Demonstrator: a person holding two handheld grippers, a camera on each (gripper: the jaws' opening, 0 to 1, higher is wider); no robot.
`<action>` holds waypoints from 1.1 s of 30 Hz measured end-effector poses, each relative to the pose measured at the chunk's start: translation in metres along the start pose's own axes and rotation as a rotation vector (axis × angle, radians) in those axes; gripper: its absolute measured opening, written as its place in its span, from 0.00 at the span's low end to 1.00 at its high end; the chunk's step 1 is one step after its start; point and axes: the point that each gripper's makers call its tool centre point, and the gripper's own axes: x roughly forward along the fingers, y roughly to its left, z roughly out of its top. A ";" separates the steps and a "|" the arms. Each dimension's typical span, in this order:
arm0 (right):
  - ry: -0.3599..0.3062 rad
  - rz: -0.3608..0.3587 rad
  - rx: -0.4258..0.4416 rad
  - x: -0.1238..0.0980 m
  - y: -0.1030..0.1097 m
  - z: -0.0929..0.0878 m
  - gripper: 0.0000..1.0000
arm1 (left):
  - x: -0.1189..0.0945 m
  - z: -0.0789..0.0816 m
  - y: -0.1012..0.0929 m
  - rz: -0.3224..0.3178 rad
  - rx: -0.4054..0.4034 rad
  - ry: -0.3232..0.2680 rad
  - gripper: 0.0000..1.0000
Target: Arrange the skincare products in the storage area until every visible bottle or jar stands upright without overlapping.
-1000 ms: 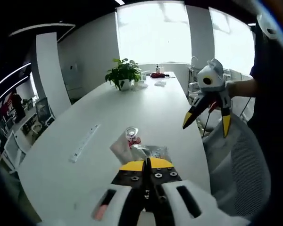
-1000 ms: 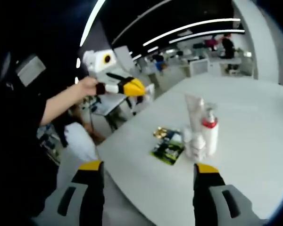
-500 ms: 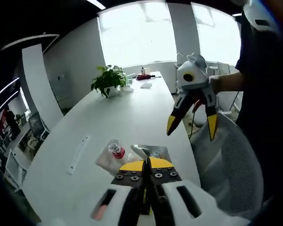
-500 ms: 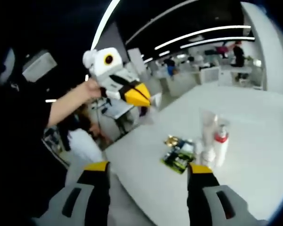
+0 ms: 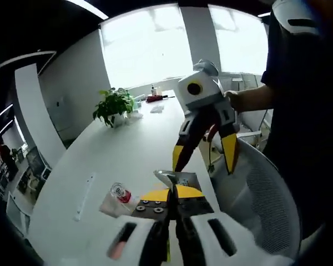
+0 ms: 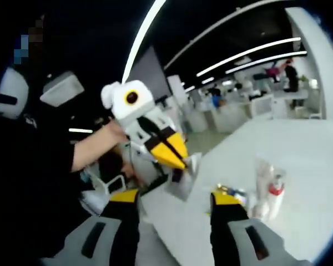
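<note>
Left gripper (image 5: 170, 195): jaws pressed together, pinching one clear packet (image 5: 171, 178), now lifted off the worktop (image 5: 127, 149) near its edge. Right gripper (image 6: 175, 198): jaws spread, empty, closer than before. One red-capped bottle (image 6: 274, 195) among a blurred cluster beside the packet; count unclear. Worktop beyond lies open up to one plant (image 5: 113, 103).

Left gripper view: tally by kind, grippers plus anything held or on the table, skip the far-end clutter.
Grippers: 2, the left gripper with fingers shut and the right gripper with fingers open
Silvery flat sachet, held by the left gripper: 1
Clear bottle with a red cap: 1
White power strip: 1
Green potted plant: 1
Total: 6
</note>
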 end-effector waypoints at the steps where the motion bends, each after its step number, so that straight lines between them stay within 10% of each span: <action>1: -0.003 0.004 0.003 0.000 0.001 0.000 0.43 | 0.000 0.002 -0.002 -0.004 0.004 -0.004 0.04; 18: -0.089 0.061 0.077 -0.003 0.014 0.011 0.04 | -0.006 0.025 -0.024 -0.029 0.018 -0.067 0.04; 33: -0.066 0.047 0.127 -0.007 0.012 0.001 0.00 | -0.006 0.020 -0.019 0.049 -0.052 -0.111 0.15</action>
